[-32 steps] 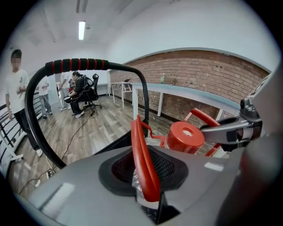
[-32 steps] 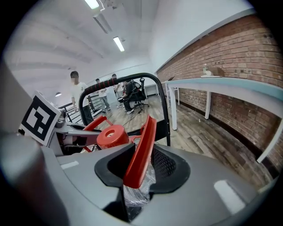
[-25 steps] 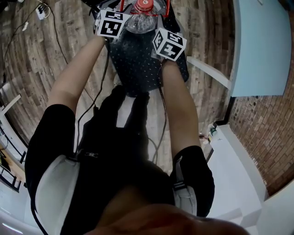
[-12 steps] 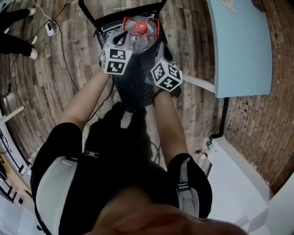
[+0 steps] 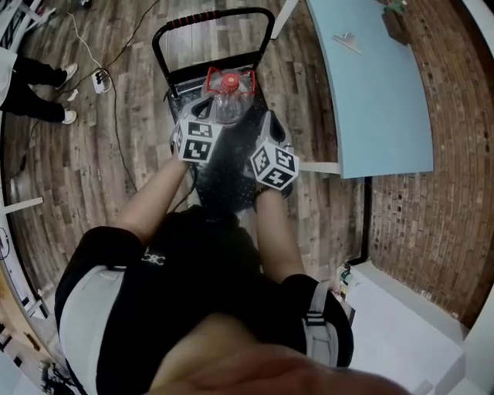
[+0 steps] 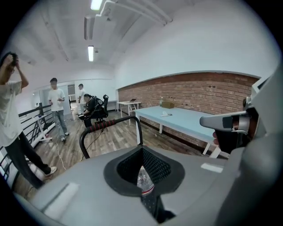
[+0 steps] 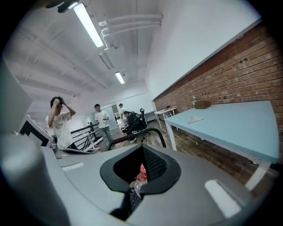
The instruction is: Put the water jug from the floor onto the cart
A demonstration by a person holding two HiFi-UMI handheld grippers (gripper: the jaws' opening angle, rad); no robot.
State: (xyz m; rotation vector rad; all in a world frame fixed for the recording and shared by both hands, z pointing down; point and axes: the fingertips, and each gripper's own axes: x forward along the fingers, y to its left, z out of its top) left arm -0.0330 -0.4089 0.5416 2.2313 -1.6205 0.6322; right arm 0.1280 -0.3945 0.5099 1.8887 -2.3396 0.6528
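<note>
The clear water jug (image 5: 229, 100) with a red cap and red handle stands upright on the black cart deck (image 5: 231, 173), near the cart's push handle (image 5: 212, 17). My left gripper (image 5: 202, 123) and right gripper (image 5: 266, 133) hover side by side above the deck, on my side of the jug and apart from it. Both are shut with nothing held. In the left gripper view the shut left gripper (image 6: 142, 150) leaves a slit through which the jug (image 6: 143, 178) shows below. The right gripper (image 7: 142, 149) is the same, with the red cap (image 7: 140, 170) visible beneath.
A long light-blue table (image 5: 378, 85) runs along the brick wall on the right. A person's legs (image 5: 35, 77) and a power strip with cable (image 5: 100, 79) are on the wooden floor at left. White furniture (image 5: 386, 324) stands at lower right. Several people (image 6: 56, 106) stand farther off.
Both grippers have left the jug's sides and come up and back toward me. The jug stays standing on the cart. More of the cart and floor is now in view.
</note>
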